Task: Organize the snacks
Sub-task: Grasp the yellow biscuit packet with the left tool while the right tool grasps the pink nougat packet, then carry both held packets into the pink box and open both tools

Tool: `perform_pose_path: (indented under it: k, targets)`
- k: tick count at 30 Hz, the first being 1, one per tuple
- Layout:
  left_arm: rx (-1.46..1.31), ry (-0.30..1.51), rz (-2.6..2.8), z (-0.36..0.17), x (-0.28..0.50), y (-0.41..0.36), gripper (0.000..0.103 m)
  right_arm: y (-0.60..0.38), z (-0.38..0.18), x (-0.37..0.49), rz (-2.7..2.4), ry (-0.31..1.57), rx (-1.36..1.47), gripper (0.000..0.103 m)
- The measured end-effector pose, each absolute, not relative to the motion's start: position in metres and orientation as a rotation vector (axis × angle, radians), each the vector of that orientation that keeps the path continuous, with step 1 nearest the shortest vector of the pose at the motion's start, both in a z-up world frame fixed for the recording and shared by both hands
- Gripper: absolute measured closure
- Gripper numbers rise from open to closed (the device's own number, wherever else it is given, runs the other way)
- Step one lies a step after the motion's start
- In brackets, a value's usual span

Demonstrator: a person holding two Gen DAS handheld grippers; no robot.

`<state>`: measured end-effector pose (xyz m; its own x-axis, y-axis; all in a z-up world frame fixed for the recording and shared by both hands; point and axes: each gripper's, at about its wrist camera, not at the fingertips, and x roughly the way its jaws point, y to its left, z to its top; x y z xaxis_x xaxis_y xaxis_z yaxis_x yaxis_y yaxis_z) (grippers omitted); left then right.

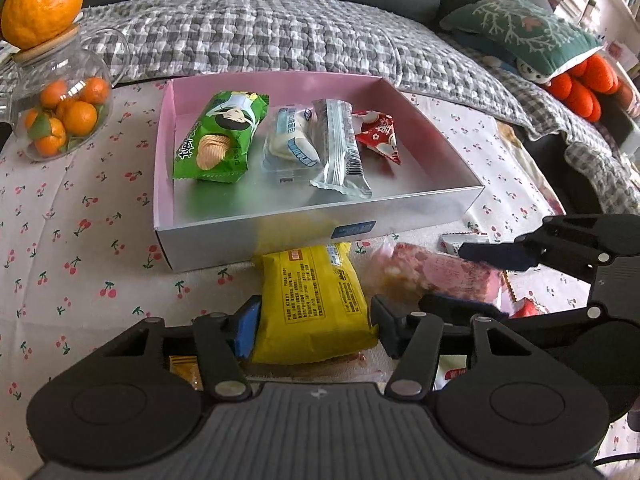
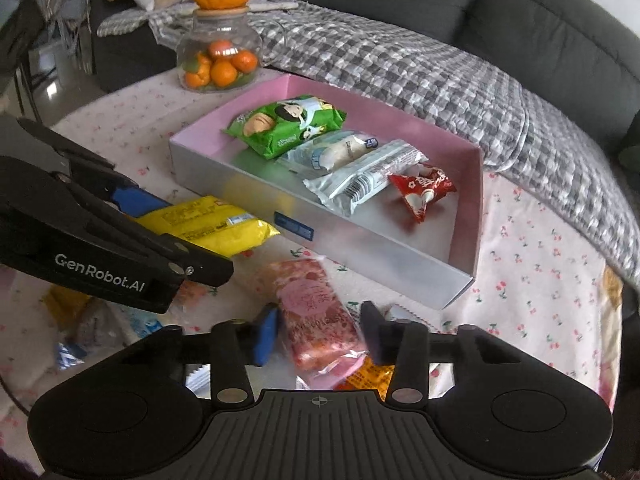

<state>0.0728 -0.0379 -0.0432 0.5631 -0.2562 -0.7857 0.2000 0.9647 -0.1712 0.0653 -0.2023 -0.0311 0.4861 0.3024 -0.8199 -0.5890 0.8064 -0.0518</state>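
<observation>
A silver box with pink inside walls point(image 1: 168, 128) point(image 2: 468, 216) holds a green chip bag point(image 1: 218, 136) point(image 2: 286, 126), a clear white-snack pack point(image 1: 290, 142) point(image 2: 334, 152), a silver bar wrapper point(image 1: 340, 148) point(image 2: 360, 180) and a small red packet point(image 1: 378, 136) point(image 2: 422, 192). My left gripper point(image 1: 314, 326) is shut on a yellow packet point(image 1: 316, 300) point(image 2: 208, 222) just in front of the box. My right gripper point(image 2: 318, 334) point(image 1: 480, 280) is shut on a pink packet point(image 2: 316, 316) point(image 1: 440, 276) beside it.
Several loose snack packets point(image 2: 76, 320) lie on the cherry-print tablecloth point(image 1: 80, 240) near me. A glass jar of small oranges point(image 1: 60, 108) point(image 2: 218, 60) with a big orange on top stands left of the box. A sofa with a checked quilt point(image 1: 260, 36) lies behind.
</observation>
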Motion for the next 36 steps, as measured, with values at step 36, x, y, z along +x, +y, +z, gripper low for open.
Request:
perform_pose_path:
  k: [36]
  targets:
    - [-0.092, 0.824, -0.336, 0.002, 0.062, -0.022, 0.055, -0.23, 0.027, 0.074, 0.433, 0.85, -0.008, 0.069]
